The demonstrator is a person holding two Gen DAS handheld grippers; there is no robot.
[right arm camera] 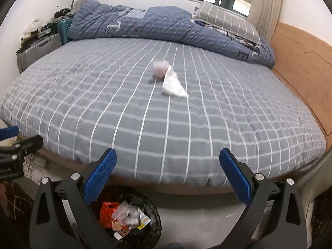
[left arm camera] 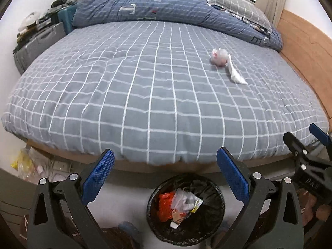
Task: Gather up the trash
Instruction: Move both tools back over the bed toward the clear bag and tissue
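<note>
A crumpled pinkish plastic wrapper (left arm camera: 218, 56) and a white tissue (left arm camera: 235, 72) lie together on the grey checked bed (left arm camera: 145, 95), right of centre; in the right wrist view the wrapper (right arm camera: 160, 68) and tissue (right arm camera: 173, 85) sit mid-bed. A black-lined trash bin (left arm camera: 185, 209) with red and clear wrappers inside stands on the floor at the bed's foot, also in the right wrist view (right arm camera: 128, 217). My left gripper (left arm camera: 165, 174) is open and empty above the bin. My right gripper (right arm camera: 168, 172) is open and empty, just right of the bin.
A rolled blue quilt (left arm camera: 166, 10) and grey pillow (left arm camera: 238, 4) lie at the head of the bed. A brown wooden bed frame (left arm camera: 307, 47) runs along the right. A grey suitcase (left arm camera: 39, 43) with clutter stands left. Bags (left arm camera: 25, 164) lie on the floor, left.
</note>
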